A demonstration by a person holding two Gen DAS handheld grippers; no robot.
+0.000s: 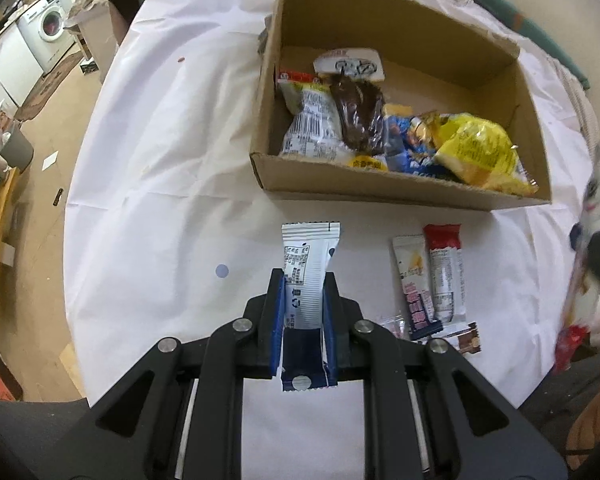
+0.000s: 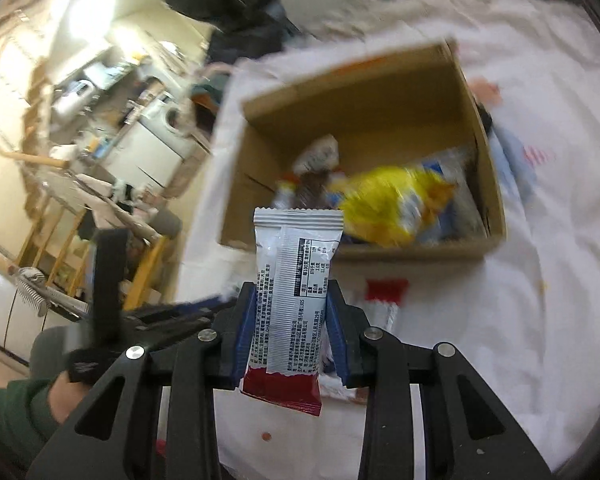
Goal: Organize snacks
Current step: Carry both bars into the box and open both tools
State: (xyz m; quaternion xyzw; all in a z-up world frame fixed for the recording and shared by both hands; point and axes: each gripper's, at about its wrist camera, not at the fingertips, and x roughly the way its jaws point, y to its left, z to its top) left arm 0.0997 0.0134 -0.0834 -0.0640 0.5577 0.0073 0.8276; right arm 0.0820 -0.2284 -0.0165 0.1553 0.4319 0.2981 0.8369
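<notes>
A white-and-blue foil snack bar (image 1: 306, 276) sits clamped in the left gripper (image 1: 303, 280) above the white-covered desk (image 1: 160, 160), while the right gripper (image 2: 290, 300) has its jaws clenched on a white-and-red wrapped bar (image 2: 296, 280); beyond both, the open brown cardboard box (image 1: 380, 190) holds assorted packets, two wrapped bars (image 1: 432, 276) lying near it
</notes>
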